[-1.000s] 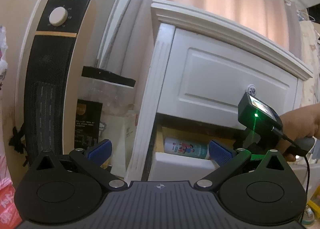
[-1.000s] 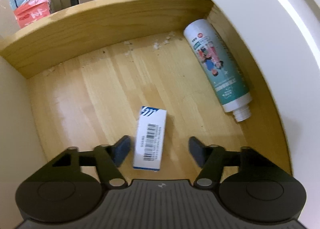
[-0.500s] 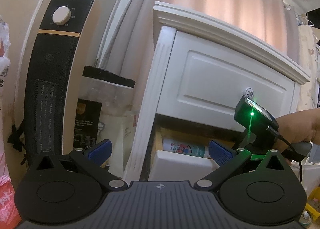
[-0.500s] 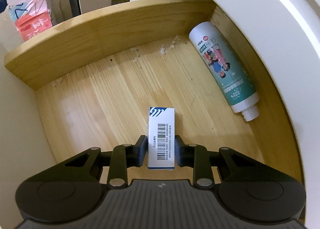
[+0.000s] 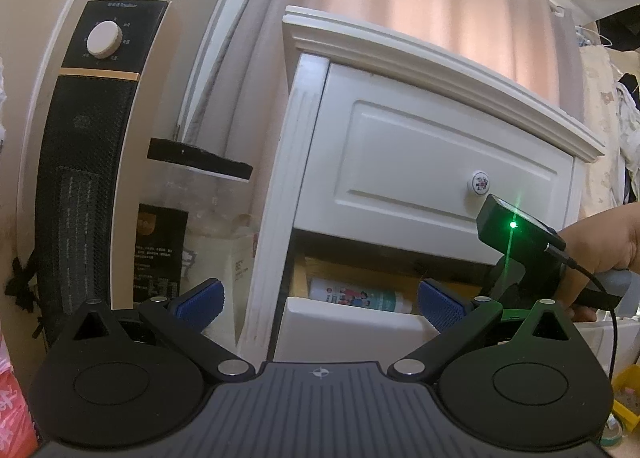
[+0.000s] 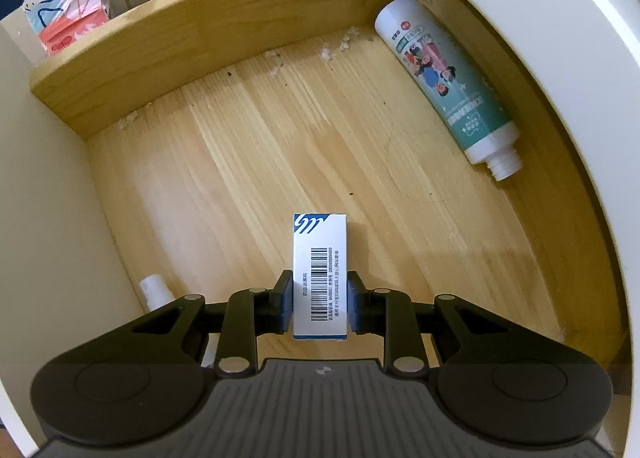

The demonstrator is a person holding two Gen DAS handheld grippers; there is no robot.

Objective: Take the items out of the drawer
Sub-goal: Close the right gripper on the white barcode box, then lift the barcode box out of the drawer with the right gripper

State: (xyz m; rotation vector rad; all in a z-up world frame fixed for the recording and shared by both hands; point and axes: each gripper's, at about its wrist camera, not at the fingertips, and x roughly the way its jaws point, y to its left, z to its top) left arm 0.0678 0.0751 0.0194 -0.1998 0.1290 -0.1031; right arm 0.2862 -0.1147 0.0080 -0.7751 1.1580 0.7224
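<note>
The open wooden drawer (image 6: 240, 146) of a white nightstand (image 5: 420, 162) fills the right wrist view. My right gripper (image 6: 319, 304) is shut on a small white and blue box (image 6: 319, 274) with a barcode, held just above the drawer floor. A white and teal bottle (image 6: 448, 86) lies along the drawer's right wall; it also shows in the left wrist view (image 5: 360, 295). A small white cap-like item (image 6: 154, 290) lies at the drawer's left side. My left gripper (image 5: 318, 300) is open and empty, outside the drawer, facing the nightstand. The right gripper's body (image 5: 516, 250) reaches into the drawer.
A tall black and cream heater (image 5: 88, 162) stands left of the nightstand. Bags and a clear container (image 5: 200, 218) sit between them. The upper drawer with a round knob (image 5: 479, 183) is closed. Crumbs lie near the drawer's wooden left side wall (image 6: 224, 18). A pink curtain hangs behind.
My right gripper closed on the box and has lifted it slightly off the drawer floor. The left gripper's view shifted a little; its jaws stayed open.
</note>
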